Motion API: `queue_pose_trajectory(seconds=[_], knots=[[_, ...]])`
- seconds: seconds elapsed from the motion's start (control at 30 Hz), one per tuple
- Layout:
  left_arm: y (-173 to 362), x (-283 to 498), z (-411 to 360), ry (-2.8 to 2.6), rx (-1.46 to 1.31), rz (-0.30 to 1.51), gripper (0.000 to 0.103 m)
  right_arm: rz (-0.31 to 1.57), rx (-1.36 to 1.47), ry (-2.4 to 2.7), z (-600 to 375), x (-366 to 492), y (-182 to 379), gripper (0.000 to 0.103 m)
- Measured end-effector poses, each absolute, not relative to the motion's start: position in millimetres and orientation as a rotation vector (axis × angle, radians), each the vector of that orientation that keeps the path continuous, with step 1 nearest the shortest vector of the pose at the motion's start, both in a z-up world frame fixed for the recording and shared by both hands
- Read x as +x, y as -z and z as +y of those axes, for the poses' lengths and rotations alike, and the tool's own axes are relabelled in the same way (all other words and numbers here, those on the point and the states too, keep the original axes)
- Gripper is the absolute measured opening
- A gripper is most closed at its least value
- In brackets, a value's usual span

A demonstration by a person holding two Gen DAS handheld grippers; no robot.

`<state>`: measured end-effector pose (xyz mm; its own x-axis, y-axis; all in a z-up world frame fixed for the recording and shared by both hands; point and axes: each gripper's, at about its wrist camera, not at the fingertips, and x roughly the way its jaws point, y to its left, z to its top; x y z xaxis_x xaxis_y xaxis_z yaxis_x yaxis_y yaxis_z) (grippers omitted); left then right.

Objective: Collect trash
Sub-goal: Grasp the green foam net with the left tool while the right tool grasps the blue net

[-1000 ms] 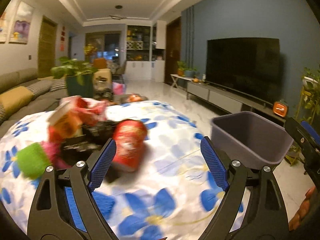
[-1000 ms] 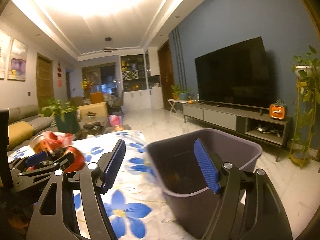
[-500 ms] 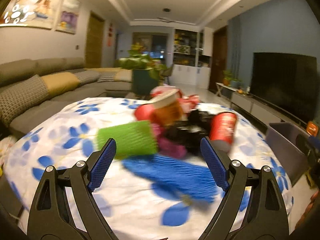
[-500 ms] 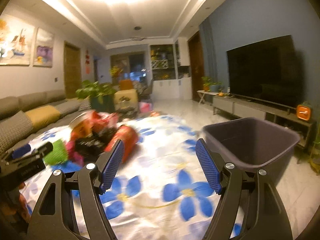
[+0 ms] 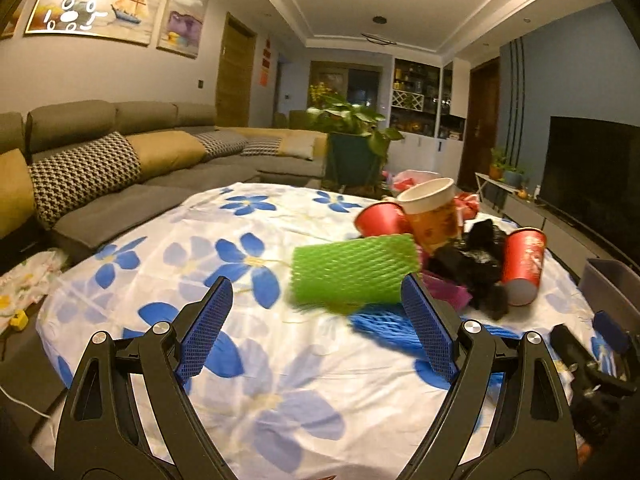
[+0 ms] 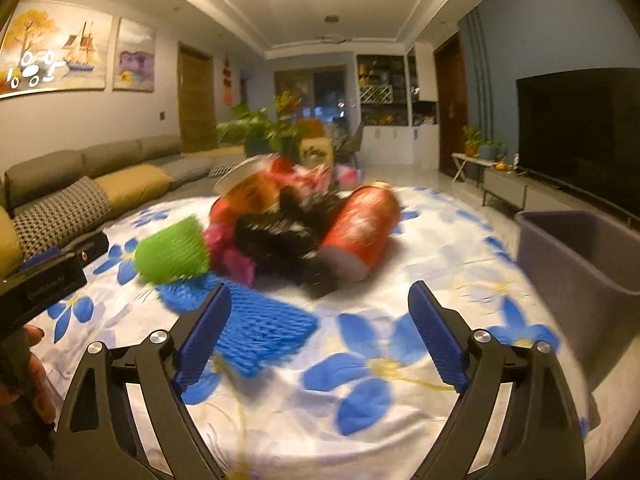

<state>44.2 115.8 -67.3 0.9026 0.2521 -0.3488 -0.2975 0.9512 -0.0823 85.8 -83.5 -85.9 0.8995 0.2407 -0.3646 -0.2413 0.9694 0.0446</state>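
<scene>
Both grippers swung toward trash; fingers spread, right's widening, empty; green foam sleeve (image 5: 352,270) lies crosswise

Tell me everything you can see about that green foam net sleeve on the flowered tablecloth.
The green foam net sleeve is a bright, soft-looking mesh tube with a diamond pattern, lying on its side on the white tablecloth with blue flowers. One open end shows in the right wrist view. It sits at the near edge of the trash pile, against pink scraps, with a flat blue foam net just in front. Neither gripper touches it.
</scene>
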Motion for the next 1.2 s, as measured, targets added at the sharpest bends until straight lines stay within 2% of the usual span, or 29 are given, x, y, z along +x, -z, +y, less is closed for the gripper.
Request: queue_pose_trajectory(seconds=[0.47,0.53,0.67,0.73,0.77,0.83,0.87,0.93,1.2], knots=[[74.5,61.2,145.5,-0.316,-0.142,0.348,0.085,0.528,-0.078,-0.306,-39.7,128.8,114.0,0.088],[75.2,64.6,146.5,-0.306,-0.142,0.352,0.085,0.558,-0.101,-0.314,-35.5,132.2,117.4,0.076],[76.0,74.3,146.6,-0.282,-0.141,0.360,0.085,0.586,-0.116,-0.335,-32.3,134.3,121.9,0.062],[76.8,79.4,146.1,-0.276,-0.130,0.361,0.085,0.591,-0.132,-0.352,-29.7,132.7,123.6,0.045],[77.1,81.5,145.4,-0.272,-0.125,0.363,0.085,0.592,-0.141,-0.361,-28.4,131.4,124.2,0.040],[77.8,85.0,143.6,-0.262,-0.120,0.367,0.085,0.593,-0.156,-0.380,-25.4,130.0,125.5,0.021],[78.1,86.9,142.4,-0.257,-0.118,0.371,0.085,0.593,-0.160,-0.389,-24.1,128.8,125.7,0.017],[79.4,91.9,140.8,-0.243,-0.112,0.382,0.085,0.585,-0.161,-0.399,-24.4,124.1,124.9,0.012],[82.4,113.7,137.5,-0.186,-0.091,0.448,0.085,0.516,-0.139,-0.382,-47.8,97.3,104.8,0.011]])
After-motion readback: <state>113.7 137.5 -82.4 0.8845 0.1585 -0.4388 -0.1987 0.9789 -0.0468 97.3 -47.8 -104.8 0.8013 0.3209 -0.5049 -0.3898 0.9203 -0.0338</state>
